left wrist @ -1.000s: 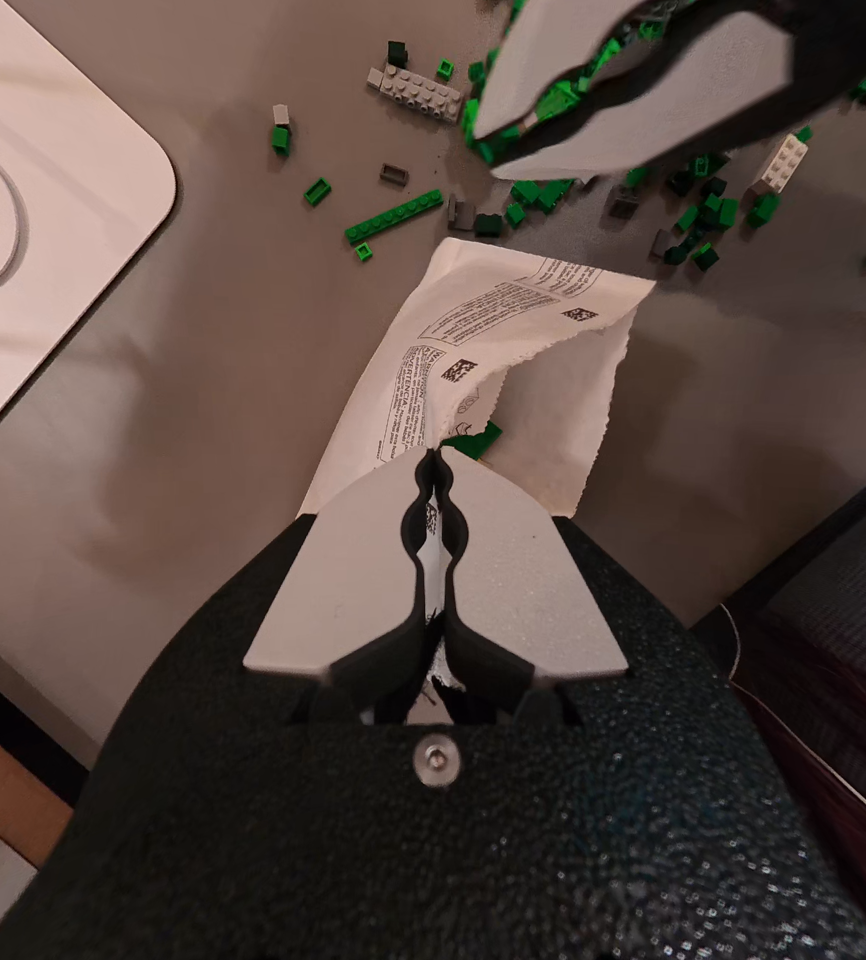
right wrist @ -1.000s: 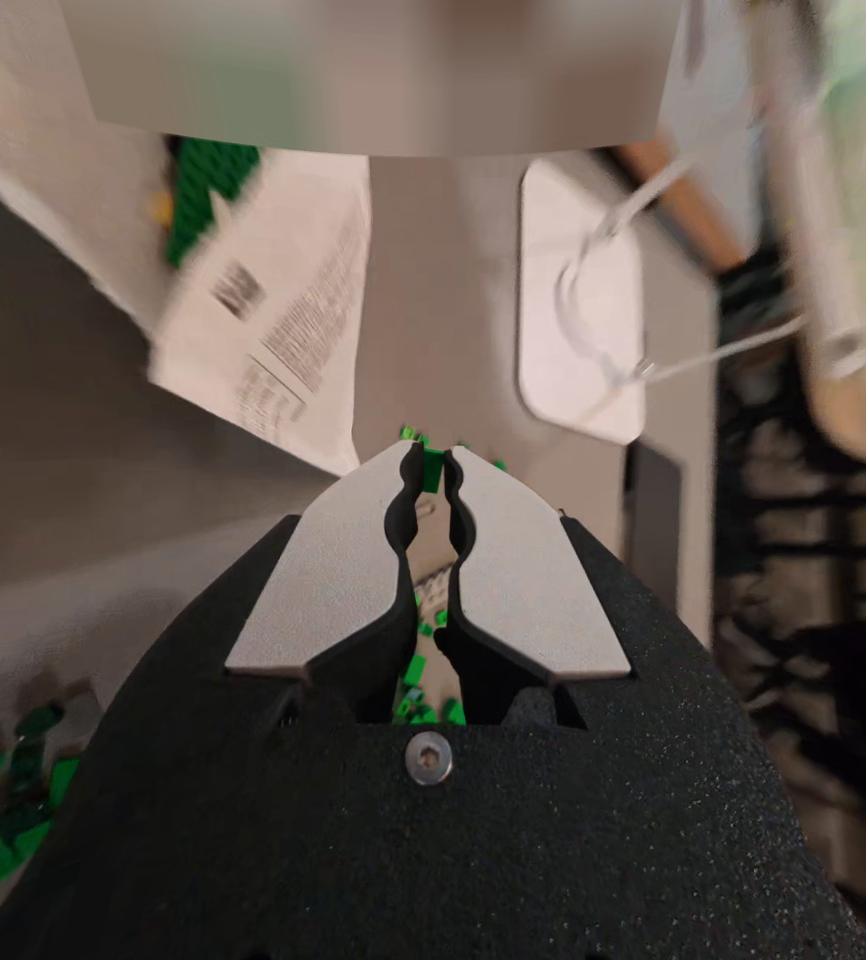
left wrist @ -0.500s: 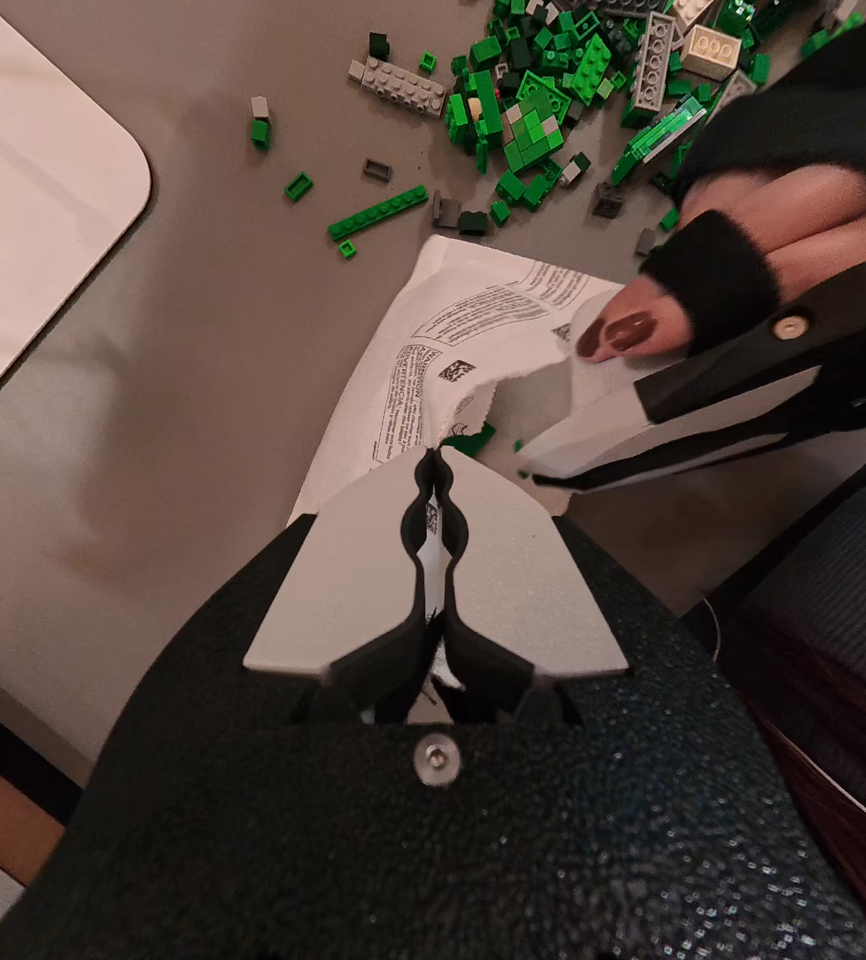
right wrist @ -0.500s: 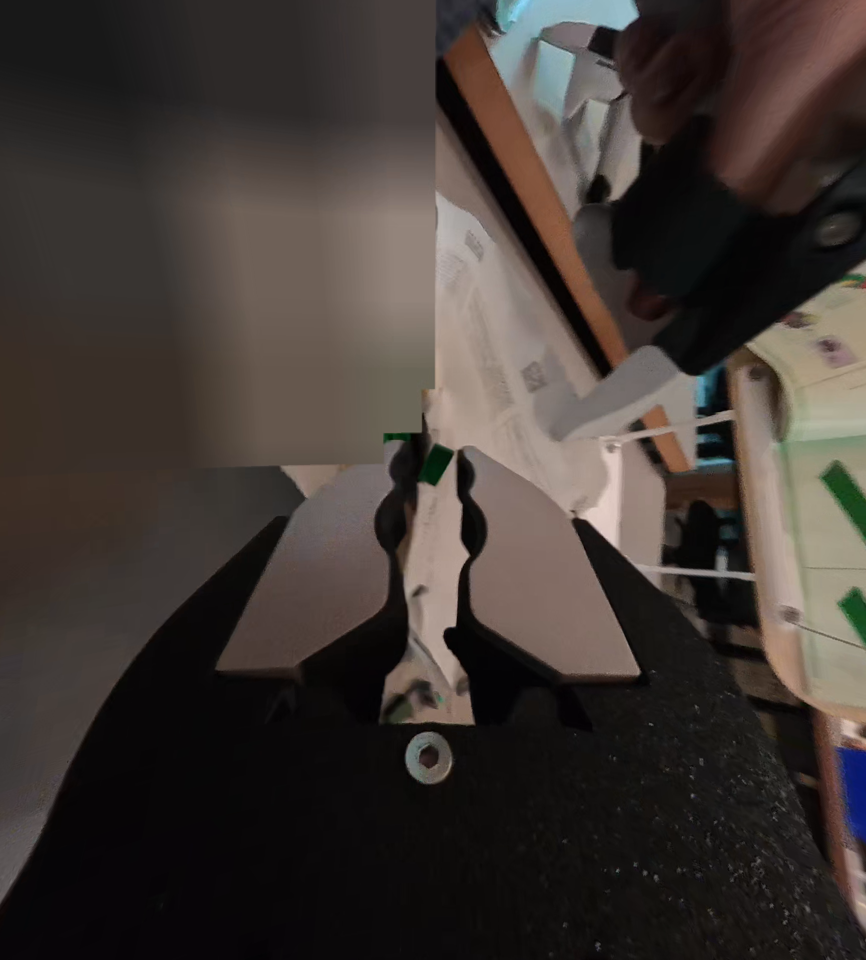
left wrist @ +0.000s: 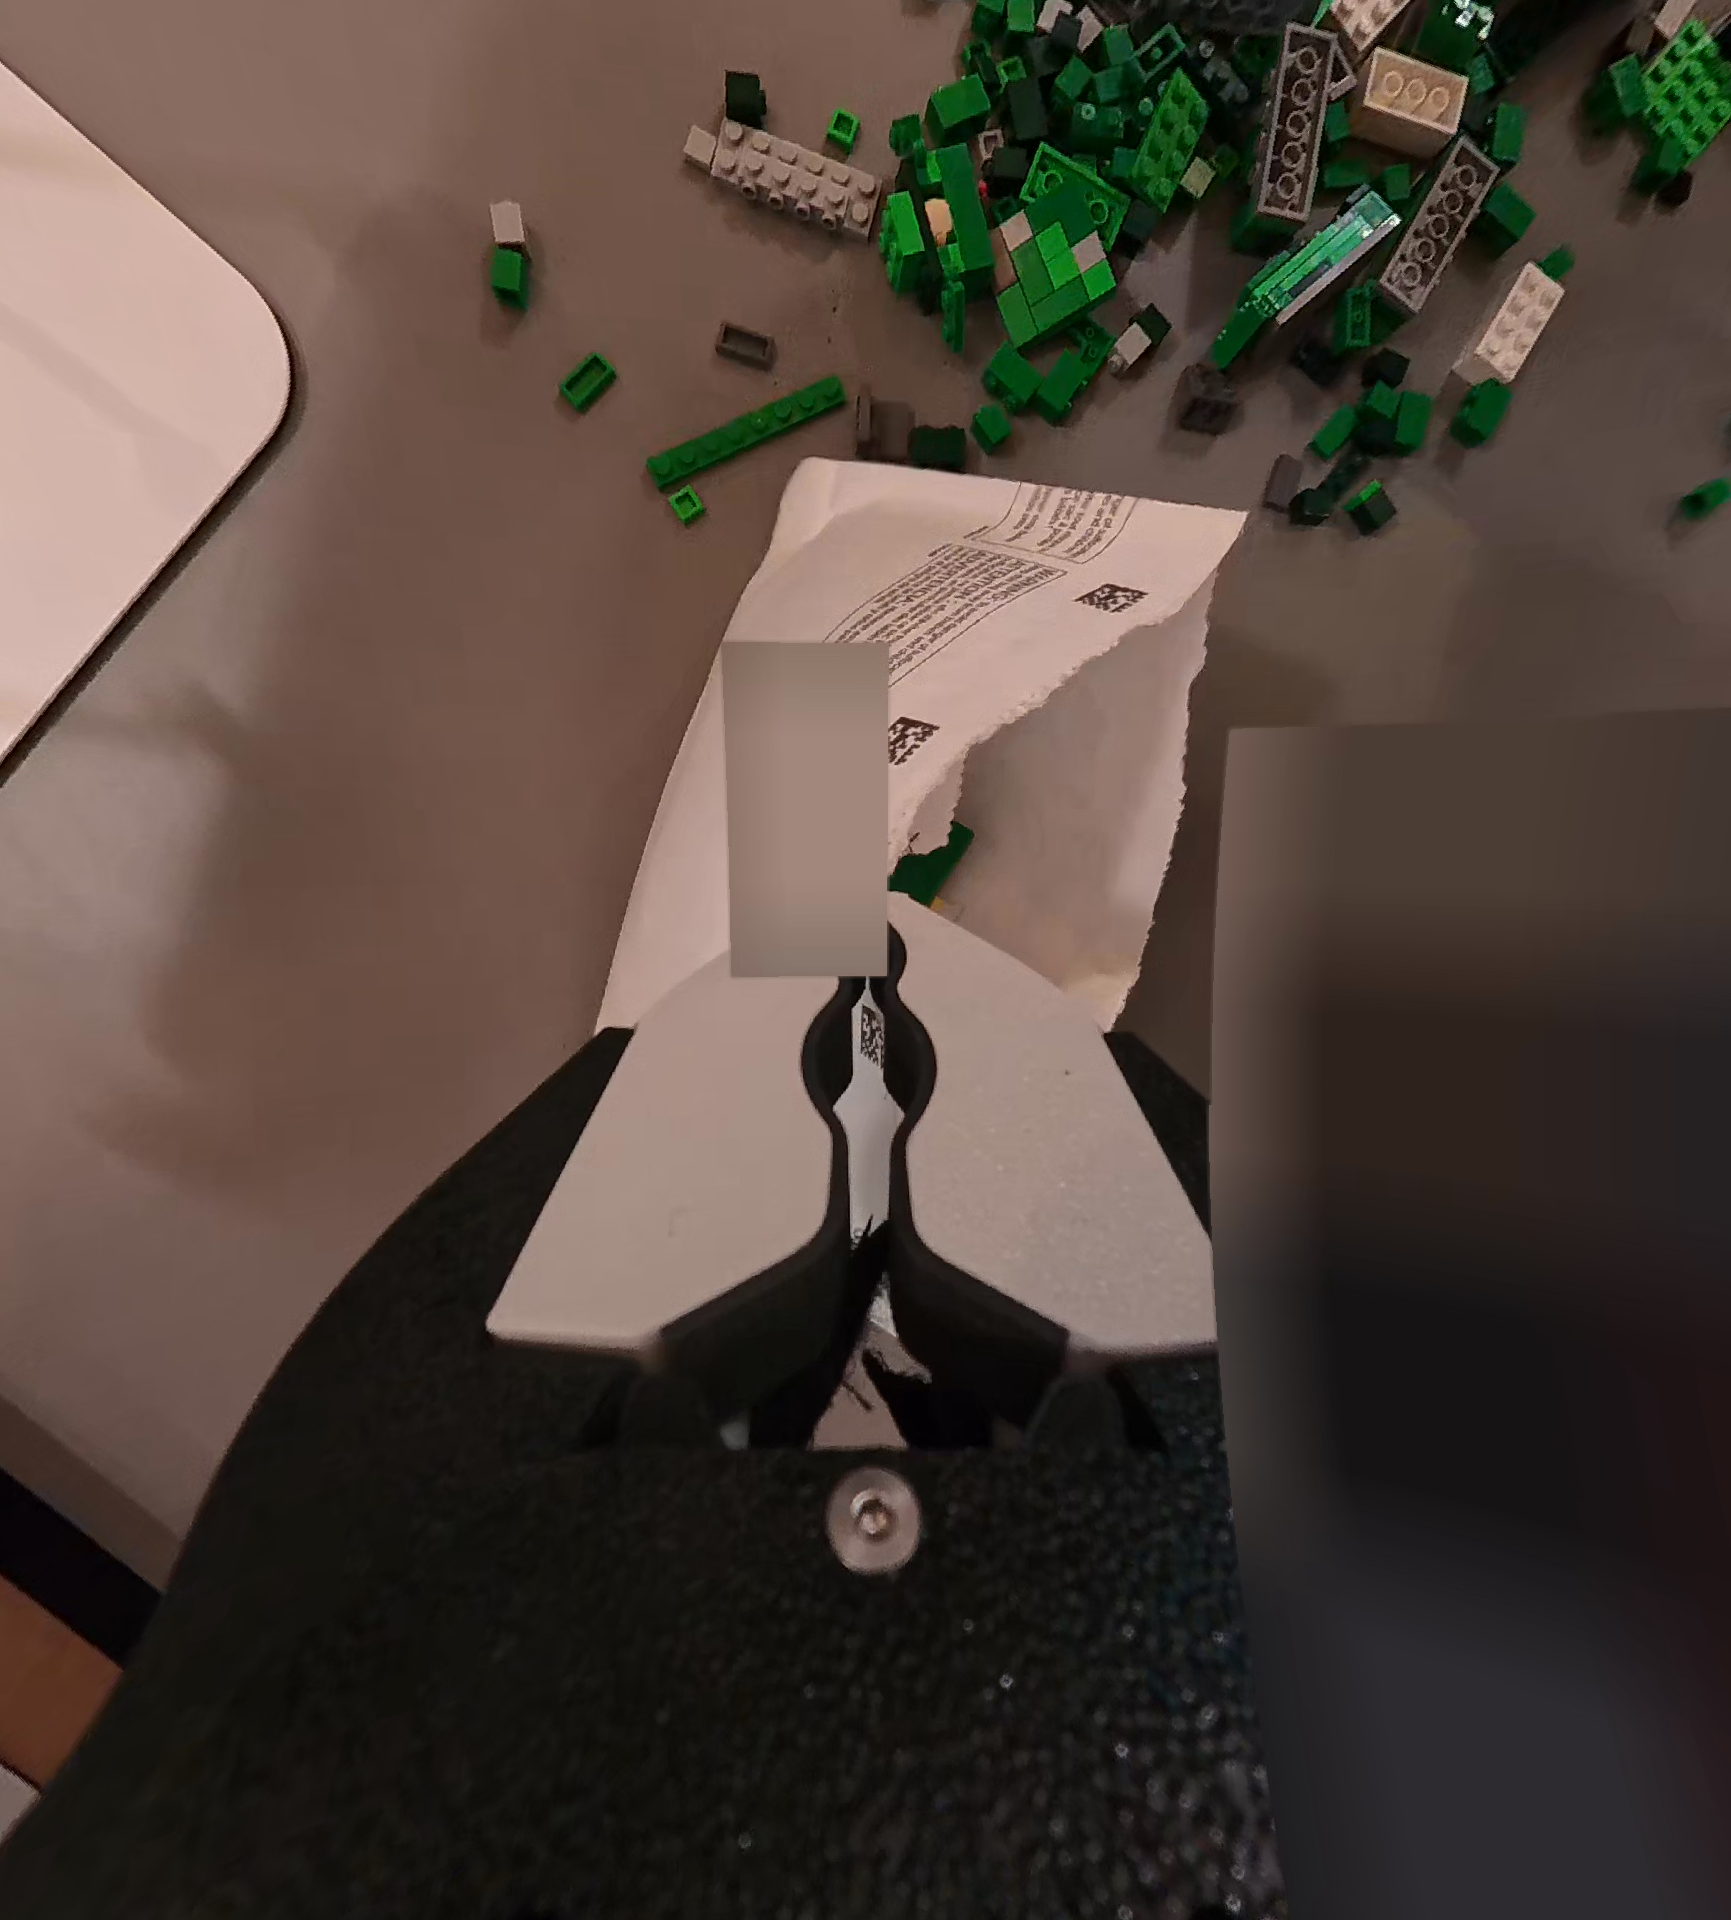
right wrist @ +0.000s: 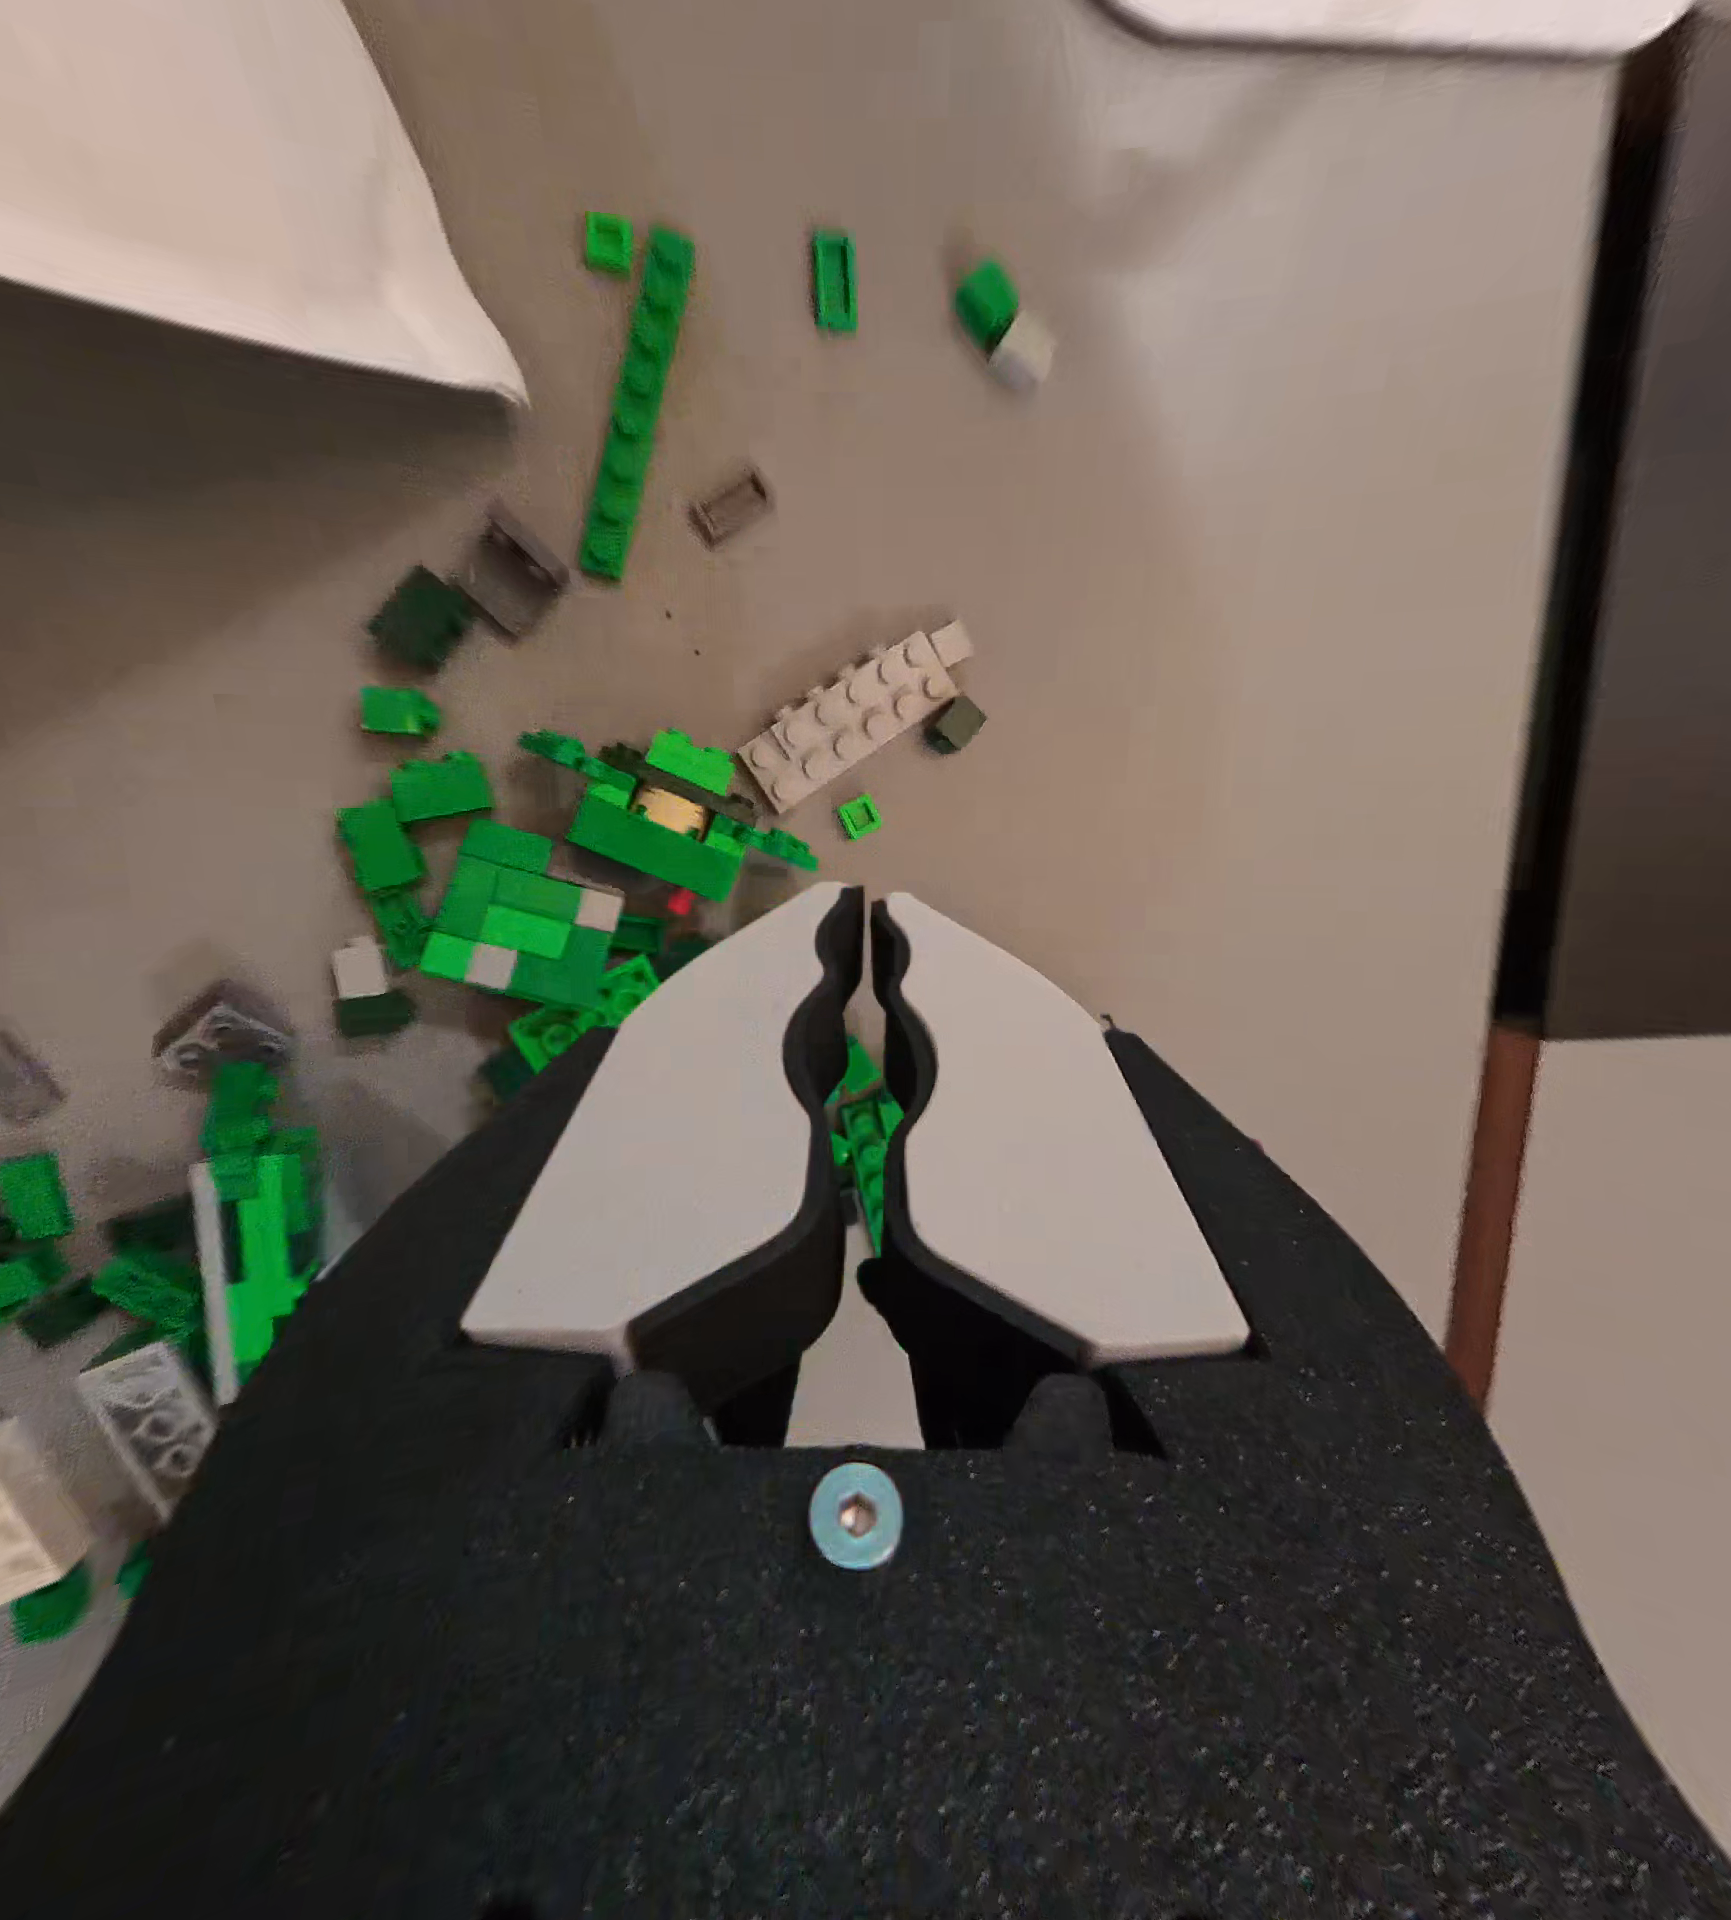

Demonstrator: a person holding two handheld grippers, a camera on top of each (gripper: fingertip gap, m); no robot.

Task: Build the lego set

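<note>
My left gripper [left wrist: 890, 951] is shut on the near edge of a white paper bag [left wrist: 944, 582] that lies torn open on the grey table. A few green bricks [left wrist: 934, 862] show inside the tear. A pile of loose green, grey and white bricks [left wrist: 1048, 239] lies beyond the bag. My right gripper [right wrist: 866, 902] hangs over that pile [right wrist: 528, 914], jaws shut with only a thin slit and nothing between them. A grey studded plate [right wrist: 856, 717] and a long green plate [right wrist: 637, 405] lie just ahead of it. The bag's corner [right wrist: 165, 187] shows at the upper left.
A white rounded pad [left wrist: 61, 312] lies at the left of the table and shows at the top of the right wrist view [right wrist: 1360, 21]. A dark grey panel [right wrist: 1692, 520] stands past the table edge at right. Scattered single bricks [left wrist: 508, 275] lie between pad and pile. The grey studded plate [right wrist: 856, 717] is about 5 centimeters from my right fingertips and 25 centimeters from my left. Look for it in the left wrist view [left wrist: 800, 166] too.
The right gripper has left the bag's torn opening and swung over the brick pile. The small green piece seen at its tips no longer shows. The left gripper still holds the bag.
</note>
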